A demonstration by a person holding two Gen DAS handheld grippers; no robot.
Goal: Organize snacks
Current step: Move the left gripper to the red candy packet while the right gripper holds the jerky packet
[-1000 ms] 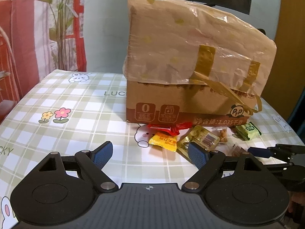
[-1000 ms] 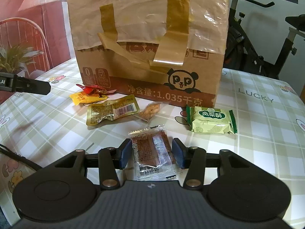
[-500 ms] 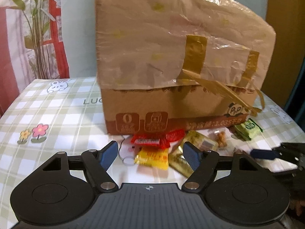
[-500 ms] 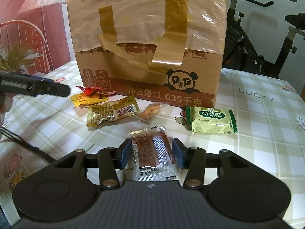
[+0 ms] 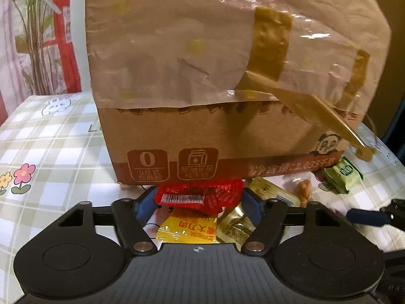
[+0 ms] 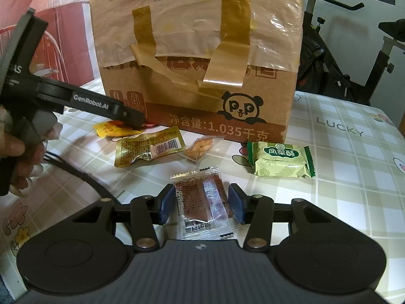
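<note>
A taped cardboard box stands on the checked tablecloth; it also shows in the right wrist view. Snack packets lie in front of it. My left gripper is open, its blue pads on either side of a red packet, above a yellow packet and next to a gold packet. My right gripper is open around a clear packet of brown snack, pads not touching it. A green pastry packet, a small clear nut packet and the gold packet lie beyond.
The left gripper's body and the hand holding it reach in from the left of the right wrist view. An exercise bike stands behind the table at the right. A plant stands at the back left.
My left gripper has moved forward and down to the box's foot, and the red packet now sits between its pads. My right gripper has stayed still around the clear packet.
</note>
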